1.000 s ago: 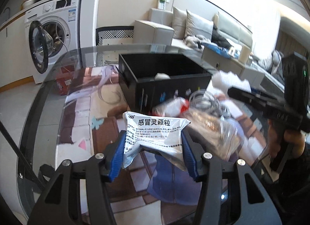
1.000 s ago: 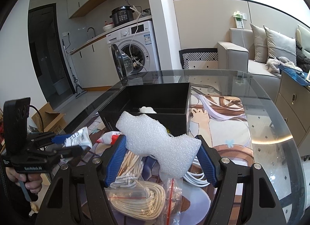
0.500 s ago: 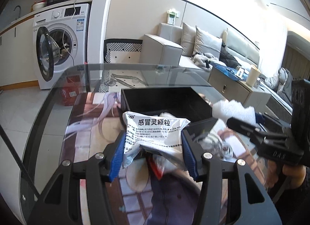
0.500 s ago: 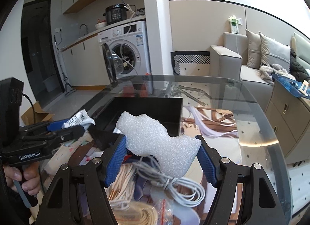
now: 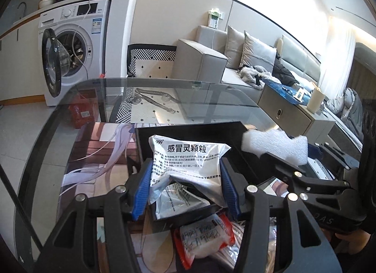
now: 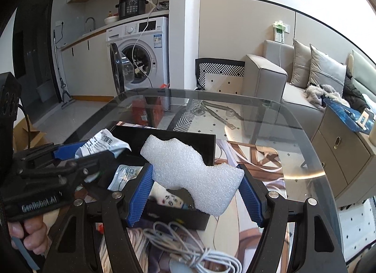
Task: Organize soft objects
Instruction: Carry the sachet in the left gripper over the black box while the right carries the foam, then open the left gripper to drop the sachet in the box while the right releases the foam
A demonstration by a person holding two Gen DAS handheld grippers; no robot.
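While both loads hang over the black rectangular plastic box (image 5: 188,132) at frame centre, the left gripper (image 5: 185,186) jaws clamp a white printed medicine sachet (image 5: 188,160), and the right gripper (image 6: 195,193) jaws clamp a white foam block (image 6: 192,174), long axis spanning them; release looks next.

1. A round-cornered glass table top (image 6: 270,118) fills the foreground.
2. A white front-loading washing machine (image 6: 143,49) stands beyond it, door open, with a black electric cooker (image 6: 131,6) on the counter above.
3. A grey fabric sofa (image 5: 211,59) with grey cushions lines the pale wall.
4. A beige drawer cabinet (image 6: 340,146) stands on the right; strong light glares in at the upper right.
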